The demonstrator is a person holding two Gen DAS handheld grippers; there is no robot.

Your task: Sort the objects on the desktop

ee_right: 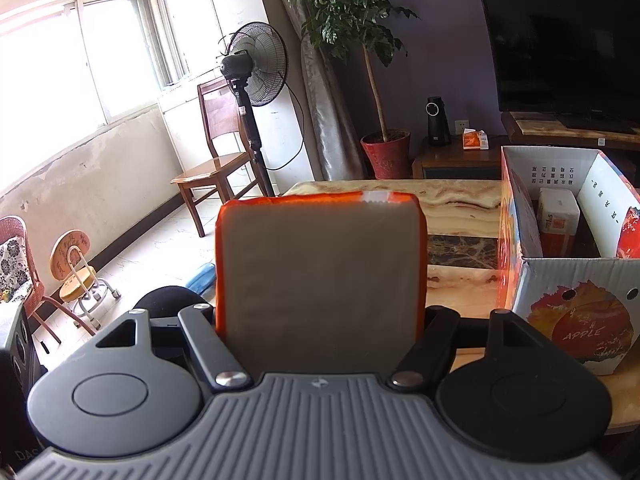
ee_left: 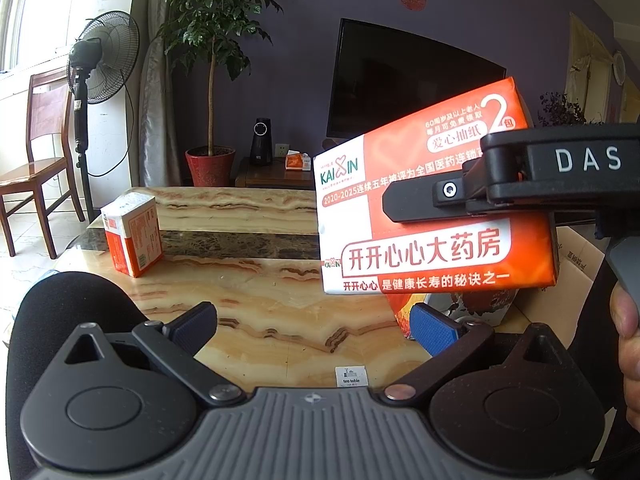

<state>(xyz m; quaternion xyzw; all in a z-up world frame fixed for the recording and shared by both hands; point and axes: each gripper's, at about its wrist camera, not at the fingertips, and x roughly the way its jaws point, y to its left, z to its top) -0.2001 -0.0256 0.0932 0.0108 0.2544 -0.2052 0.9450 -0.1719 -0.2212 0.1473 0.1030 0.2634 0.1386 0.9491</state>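
Item: orange-and-white soft plastic tissue pack [ee_left: 436, 208], clamped aloft in right gripper [ee_right: 320, 320]; left gripper [ee_left: 312, 324] wide, empty. Risk: soft pack probably squeezes loose, missing white cardboard apple box [ee_right: 576, 280].

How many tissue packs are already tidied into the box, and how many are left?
Done: one tissue pack already stands inside the apple box. In hand: the right tongs are clamped on a second orange pack, held up above the table. Left: one more pack stands on the table, untouched. The left tongs are open and empty.
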